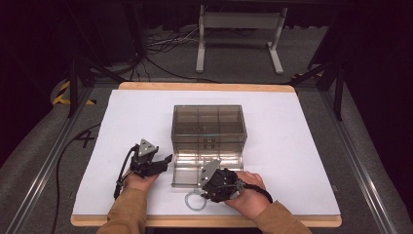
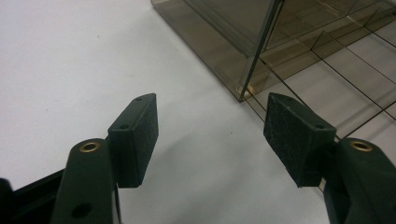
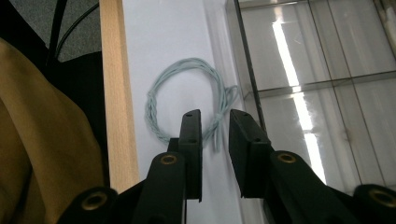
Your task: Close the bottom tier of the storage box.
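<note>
A smoky clear drawer box (image 1: 208,122) stands mid-table, its bottom drawer (image 1: 187,176) pulled out toward me. The drawer has divided compartments (image 3: 327,93) that look bare. A pale blue-green coil of cord (image 1: 194,201) lies on the white sheet just in front of the drawer, near the table's front edge. My right gripper (image 1: 200,192) hovers over it. In the right gripper view its jaws (image 3: 215,126) stand a narrow gap apart, straddling the coil's (image 3: 161,105) knotted side. My left gripper (image 1: 165,161) is wide open beside the drawer's left front corner (image 2: 243,95), holding nothing (image 2: 210,126).
A white sheet (image 1: 292,146) covers the wooden table; its front edge (image 3: 114,93) runs close to the coil. A person's brown sleeves (image 1: 129,212) enter from the bottom. Beyond the table stand a grey metal frame (image 1: 238,29) and floor cables (image 1: 165,44).
</note>
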`<state>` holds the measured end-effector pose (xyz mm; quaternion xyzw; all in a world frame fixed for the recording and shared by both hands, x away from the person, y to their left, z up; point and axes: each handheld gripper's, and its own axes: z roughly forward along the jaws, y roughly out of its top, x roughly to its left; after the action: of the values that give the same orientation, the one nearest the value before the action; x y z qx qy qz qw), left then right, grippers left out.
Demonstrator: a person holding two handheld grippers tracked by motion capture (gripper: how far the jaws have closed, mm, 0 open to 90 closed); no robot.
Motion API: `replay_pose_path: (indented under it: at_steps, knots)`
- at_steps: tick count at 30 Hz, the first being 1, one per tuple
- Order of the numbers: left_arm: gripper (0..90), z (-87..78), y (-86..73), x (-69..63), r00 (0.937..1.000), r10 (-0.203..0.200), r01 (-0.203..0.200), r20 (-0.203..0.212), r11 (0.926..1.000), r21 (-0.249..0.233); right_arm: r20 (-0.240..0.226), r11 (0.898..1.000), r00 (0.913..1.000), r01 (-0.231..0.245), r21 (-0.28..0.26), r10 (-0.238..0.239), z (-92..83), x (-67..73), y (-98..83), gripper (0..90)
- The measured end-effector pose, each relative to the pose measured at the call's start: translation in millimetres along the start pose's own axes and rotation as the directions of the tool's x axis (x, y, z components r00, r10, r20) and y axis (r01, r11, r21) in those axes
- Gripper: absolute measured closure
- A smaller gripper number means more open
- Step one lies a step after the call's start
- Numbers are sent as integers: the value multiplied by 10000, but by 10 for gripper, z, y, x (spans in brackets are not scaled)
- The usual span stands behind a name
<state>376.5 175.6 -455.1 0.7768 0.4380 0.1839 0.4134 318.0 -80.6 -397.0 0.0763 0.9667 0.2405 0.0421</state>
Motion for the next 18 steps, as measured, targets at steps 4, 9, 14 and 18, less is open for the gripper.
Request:
replay_pose_path:
  at_steps: [4,9,14,18]
  knots:
    - [361,1,0,2,10000,6,-6,15,10000,-10,-65,10000,9999,92,19,-92,54,19,22,751]
    - [361,0,1,0,10000,23,-23,11,10000,13,-43,9997,9999,155,182,-154,125,45,50,748]
    - [361,0,1,1,10000,36,-36,17,10000,7,61,9995,9999,96,309,-98,179,75,96,741]
    - [361,1,0,0,10000,22,-22,23,10000,-8,211,9989,9996,171,431,-180,230,76,127,738]
